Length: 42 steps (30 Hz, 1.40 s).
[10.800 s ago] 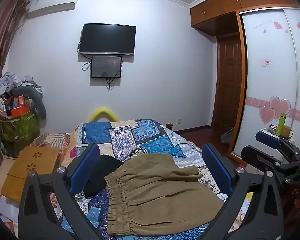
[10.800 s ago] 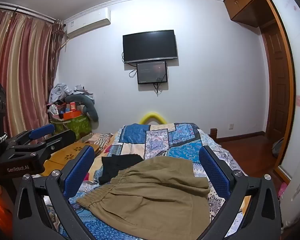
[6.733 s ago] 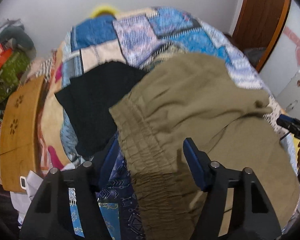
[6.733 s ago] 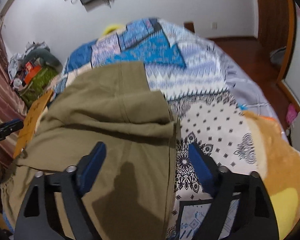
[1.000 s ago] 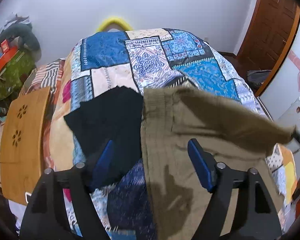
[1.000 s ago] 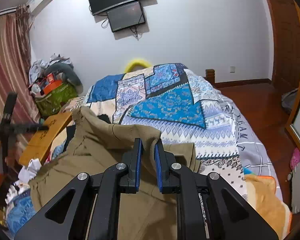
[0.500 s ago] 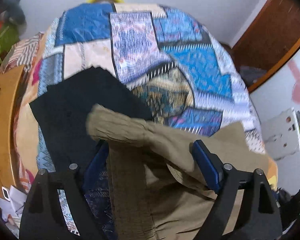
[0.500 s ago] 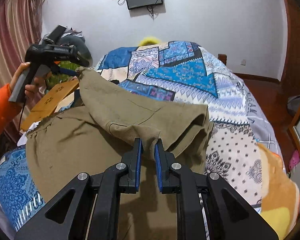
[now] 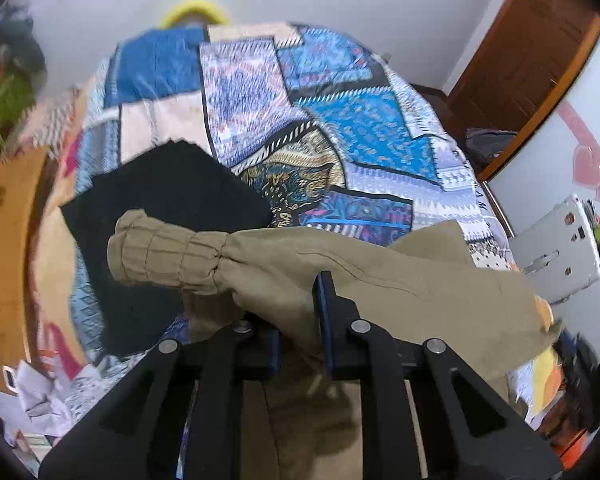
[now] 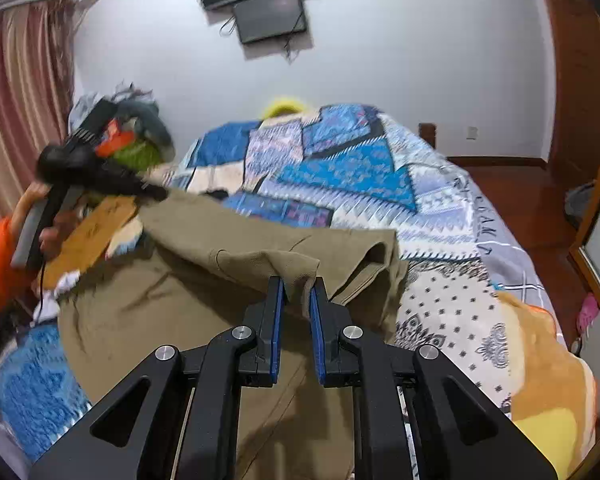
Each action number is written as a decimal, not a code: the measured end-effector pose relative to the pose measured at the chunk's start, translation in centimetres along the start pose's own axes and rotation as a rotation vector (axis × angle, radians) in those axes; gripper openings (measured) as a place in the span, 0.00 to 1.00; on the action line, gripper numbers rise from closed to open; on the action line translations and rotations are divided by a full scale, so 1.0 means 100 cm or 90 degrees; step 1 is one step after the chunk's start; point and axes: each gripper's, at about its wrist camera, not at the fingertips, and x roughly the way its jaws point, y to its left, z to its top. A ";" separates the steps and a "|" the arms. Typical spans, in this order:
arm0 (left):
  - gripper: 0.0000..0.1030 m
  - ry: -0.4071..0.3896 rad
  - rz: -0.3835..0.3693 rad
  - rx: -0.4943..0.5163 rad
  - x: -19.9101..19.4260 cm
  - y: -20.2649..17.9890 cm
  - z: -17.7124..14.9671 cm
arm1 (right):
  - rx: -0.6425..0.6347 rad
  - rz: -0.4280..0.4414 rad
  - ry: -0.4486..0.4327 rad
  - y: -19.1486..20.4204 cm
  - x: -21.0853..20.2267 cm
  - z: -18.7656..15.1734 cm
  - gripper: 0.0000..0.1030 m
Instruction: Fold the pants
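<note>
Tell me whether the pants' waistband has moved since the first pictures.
Yes. The waistband, once flat near the bed's foot, now hangs lifted over the black cloth, held by the left gripper.

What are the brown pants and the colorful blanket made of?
The pants look like matte woven cloth, maybe cotton or linen: they drape and crease softly, and the waistband is gathered in ridges. The blanket looks like thin printed fabric, flat and not shiny, with patchwork-style patterns; whether it is truly pieced together cannot be told.
</note>
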 end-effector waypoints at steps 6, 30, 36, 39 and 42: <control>0.16 -0.039 0.002 0.049 -0.043 -0.023 -0.045 | 0.019 -0.020 -0.035 -0.004 -0.028 0.006 0.11; 0.74 -0.056 0.072 0.065 -0.101 -0.014 -0.144 | 0.056 -0.129 0.099 -0.020 -0.062 -0.059 0.13; 0.91 -0.108 0.105 0.080 -0.121 -0.009 -0.133 | 0.019 -0.147 0.027 0.006 -0.075 -0.035 0.71; 0.93 -0.096 0.113 0.095 -0.114 -0.011 -0.135 | -0.004 -0.117 0.030 0.025 -0.067 -0.023 0.81; 0.93 -0.068 0.115 0.129 -0.101 -0.019 -0.138 | -0.036 -0.077 0.042 0.044 -0.056 -0.018 0.82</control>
